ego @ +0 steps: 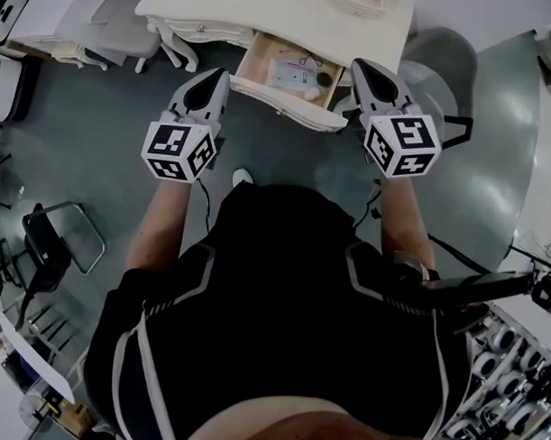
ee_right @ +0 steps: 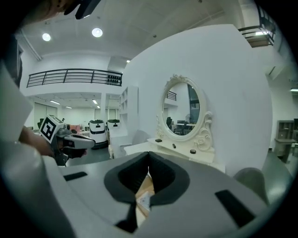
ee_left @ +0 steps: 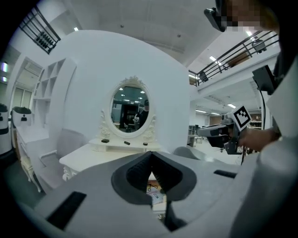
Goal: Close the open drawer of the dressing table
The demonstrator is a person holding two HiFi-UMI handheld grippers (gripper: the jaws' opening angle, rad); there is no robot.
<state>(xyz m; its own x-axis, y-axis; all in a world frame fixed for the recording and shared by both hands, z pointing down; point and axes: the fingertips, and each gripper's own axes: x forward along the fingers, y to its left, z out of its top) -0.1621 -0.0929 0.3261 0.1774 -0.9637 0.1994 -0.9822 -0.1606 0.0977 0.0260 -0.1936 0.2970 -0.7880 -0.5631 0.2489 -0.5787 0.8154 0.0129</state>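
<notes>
Holding nothing, left gripper (ego: 219,75) and right gripper (ego: 360,66) have fingers (ee_left: 138,173) pressed together.

The head view looks steeply down from above the person onto the tabletop's (ego: 301,17) front edge and the open drawer (ego: 290,75). The gripper views ride on the left hand-held gripper (ego: 211,80) and right hand-held gripper (ego: 367,72), close before the drawer, facing nearly level towards the mirror (ee_left: 130,106). All three views share the drawer and tabletop.

both forearms stretch forward, well apart. left claw (ego: 211,79) and right claw (ego: 368,73) tilt slightly downward, jaws together, both empty.
</notes>
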